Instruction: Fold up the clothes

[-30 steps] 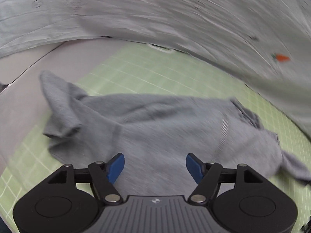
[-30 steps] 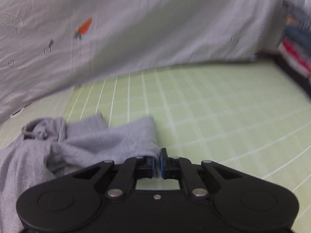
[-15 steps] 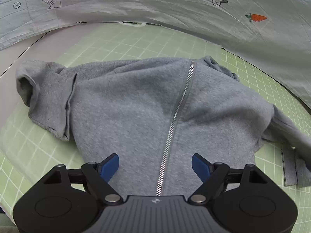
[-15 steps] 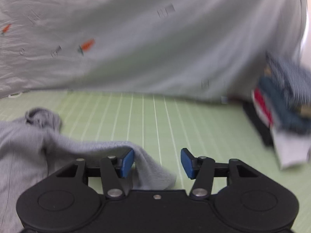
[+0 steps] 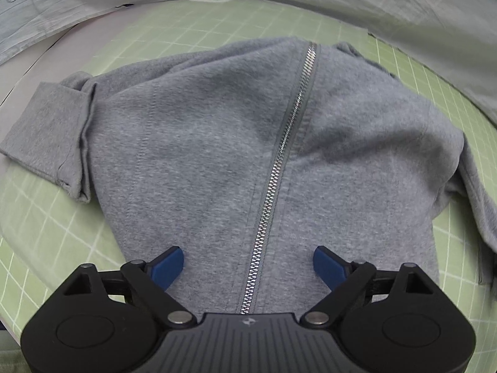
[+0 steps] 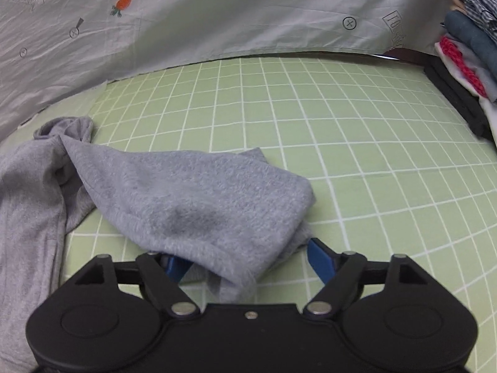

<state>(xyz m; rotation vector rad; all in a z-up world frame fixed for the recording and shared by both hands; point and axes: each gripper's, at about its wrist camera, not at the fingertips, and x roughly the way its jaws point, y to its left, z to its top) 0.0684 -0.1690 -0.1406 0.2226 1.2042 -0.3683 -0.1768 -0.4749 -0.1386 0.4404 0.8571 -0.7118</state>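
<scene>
The left tool [image 5: 248, 264] hangs with jaws wide apart, just opened further, over the hoodie [image 5: 217, 143]; its zipper [image 5: 279, 161] runs up between them. The right tool [image 6: 245, 264] has also just spread open; a sleeve [image 6: 192, 199] lies loose across its jaws. Beyond lies the green mat [image 6: 341, 118], a clothes pile [image 6: 466, 49] far right.
</scene>
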